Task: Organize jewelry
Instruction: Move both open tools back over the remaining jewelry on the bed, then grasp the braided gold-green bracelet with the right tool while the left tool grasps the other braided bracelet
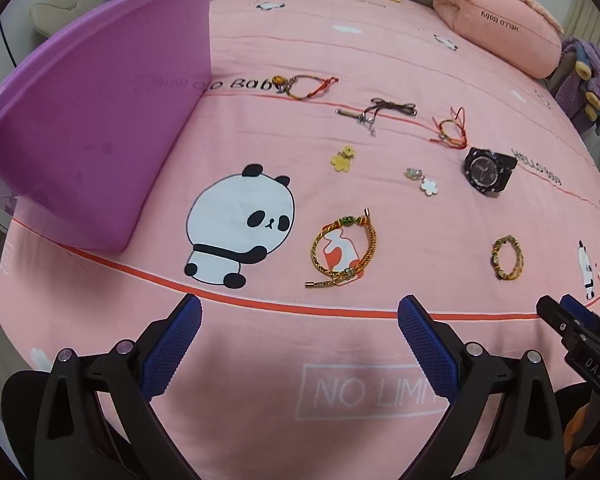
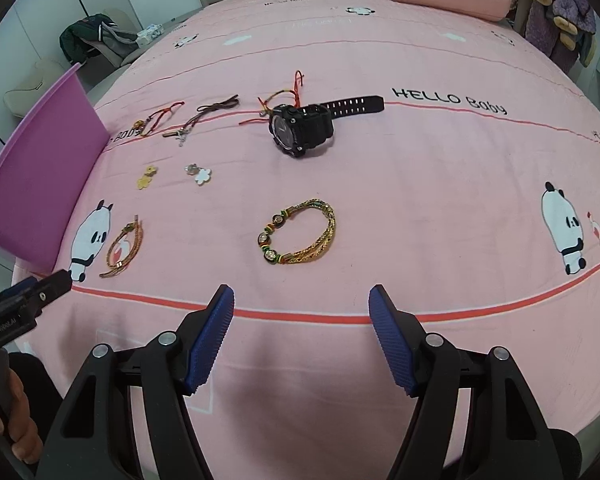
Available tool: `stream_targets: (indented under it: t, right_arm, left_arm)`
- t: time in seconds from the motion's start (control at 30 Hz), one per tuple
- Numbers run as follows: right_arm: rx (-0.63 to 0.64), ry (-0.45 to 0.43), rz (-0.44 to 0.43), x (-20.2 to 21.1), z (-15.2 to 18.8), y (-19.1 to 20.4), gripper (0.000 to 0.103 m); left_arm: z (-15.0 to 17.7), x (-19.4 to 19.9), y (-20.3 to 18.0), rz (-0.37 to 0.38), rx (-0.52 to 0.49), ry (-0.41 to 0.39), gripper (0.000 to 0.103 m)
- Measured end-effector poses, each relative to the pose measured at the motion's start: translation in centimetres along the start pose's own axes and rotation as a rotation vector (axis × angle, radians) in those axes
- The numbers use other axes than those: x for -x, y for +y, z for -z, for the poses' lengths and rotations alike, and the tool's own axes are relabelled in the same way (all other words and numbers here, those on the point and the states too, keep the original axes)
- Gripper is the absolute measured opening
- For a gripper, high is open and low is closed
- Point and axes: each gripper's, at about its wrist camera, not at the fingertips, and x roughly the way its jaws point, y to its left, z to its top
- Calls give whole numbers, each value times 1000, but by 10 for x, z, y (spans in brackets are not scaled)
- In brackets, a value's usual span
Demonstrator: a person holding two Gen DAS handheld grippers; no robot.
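Pink panda bedspread [image 2: 380,184] beneath both spread, empty tongs: left [image 1: 300,316], right [image 2: 302,304].

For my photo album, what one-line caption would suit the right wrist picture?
Open right tongs hover over a pink bedsheet, facing a gold beaded bracelet and black watch.

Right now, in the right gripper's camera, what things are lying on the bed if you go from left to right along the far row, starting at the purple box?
purple box → red and yellow string bracelet → brown cord bracelet → black watch
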Motion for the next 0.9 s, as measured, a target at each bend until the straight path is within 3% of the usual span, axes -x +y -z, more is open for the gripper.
stream_targets:
  t: [0.9]
  right_arm:
    - [-12, 37, 40, -61, -18, -2, 70]
  left_arm:
    - [-12, -69, -23, -7, -52, 25, 97]
